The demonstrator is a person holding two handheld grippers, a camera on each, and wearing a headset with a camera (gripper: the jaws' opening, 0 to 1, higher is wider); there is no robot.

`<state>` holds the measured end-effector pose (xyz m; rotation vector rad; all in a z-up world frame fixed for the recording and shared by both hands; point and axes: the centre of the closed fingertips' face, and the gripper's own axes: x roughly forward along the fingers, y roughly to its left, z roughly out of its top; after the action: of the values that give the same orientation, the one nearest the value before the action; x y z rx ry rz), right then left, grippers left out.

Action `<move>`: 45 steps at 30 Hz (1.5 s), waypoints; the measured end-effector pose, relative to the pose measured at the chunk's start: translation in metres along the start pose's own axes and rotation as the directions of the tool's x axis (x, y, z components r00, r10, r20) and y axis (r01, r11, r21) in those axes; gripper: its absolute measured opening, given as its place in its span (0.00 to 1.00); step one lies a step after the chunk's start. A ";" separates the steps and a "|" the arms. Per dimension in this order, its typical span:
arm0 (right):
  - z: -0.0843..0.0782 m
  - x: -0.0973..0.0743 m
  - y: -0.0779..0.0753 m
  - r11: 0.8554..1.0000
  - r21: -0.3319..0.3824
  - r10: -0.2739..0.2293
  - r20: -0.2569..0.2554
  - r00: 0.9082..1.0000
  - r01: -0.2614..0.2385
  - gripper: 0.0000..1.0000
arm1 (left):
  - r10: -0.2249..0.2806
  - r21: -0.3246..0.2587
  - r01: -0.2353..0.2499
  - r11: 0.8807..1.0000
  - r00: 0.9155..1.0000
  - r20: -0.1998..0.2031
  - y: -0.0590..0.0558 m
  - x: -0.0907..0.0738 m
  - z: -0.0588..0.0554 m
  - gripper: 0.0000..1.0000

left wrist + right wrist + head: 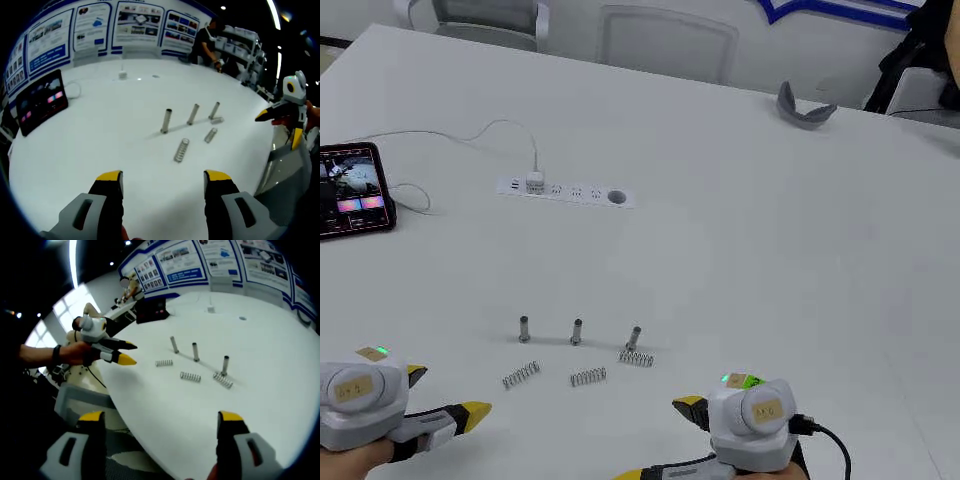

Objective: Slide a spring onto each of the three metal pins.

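Three metal pins [577, 331] are seen standing upright in a row on a white table [740, 230]. Three springs [588, 376] are laid flat just in front of them, none threaded on. The right spring [636, 358] is placed just beside the base of the right pin [634, 337]. The left gripper [163, 176] and right gripper [160, 416] are held near the table's front edge, jaws spread wide, nothing gripped.

bare white worktop [770, 260] lies between your left hand-held gripper [448, 390], your right hand-held gripper [655, 440] and the three small coiled wire springs [588, 376]. just behind these, three short upright metal pins [576, 332] stand spaced in a row. wide free room opens rightward; the white power strip [565, 191] and black tablet [355, 190] sit well beyond.
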<state>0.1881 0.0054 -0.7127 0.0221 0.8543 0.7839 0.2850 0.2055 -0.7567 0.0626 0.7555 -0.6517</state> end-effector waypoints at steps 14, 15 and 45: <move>-0.001 -0.003 0.000 1.000 0.005 -0.007 0.005 1.000 0.007 0.94 | -0.007 0.015 0.008 1.000 1.000 -0.027 -0.005 0.025 -0.001 0.61; -0.001 -0.004 0.000 1.000 0.004 -0.007 0.006 1.000 0.007 0.94 | -0.009 0.017 0.009 1.000 1.000 -0.027 -0.006 0.026 -0.001 0.61; -0.011 -0.014 -0.006 0.999 0.021 -0.029 0.001 1.000 0.029 0.94 | -0.071 0.138 0.076 0.987 0.997 -0.043 -0.029 0.065 0.009 0.30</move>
<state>0.1788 -0.0102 -0.7126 0.0288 0.8604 0.7477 0.3093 0.1449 -0.7875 0.1763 0.7509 -0.7754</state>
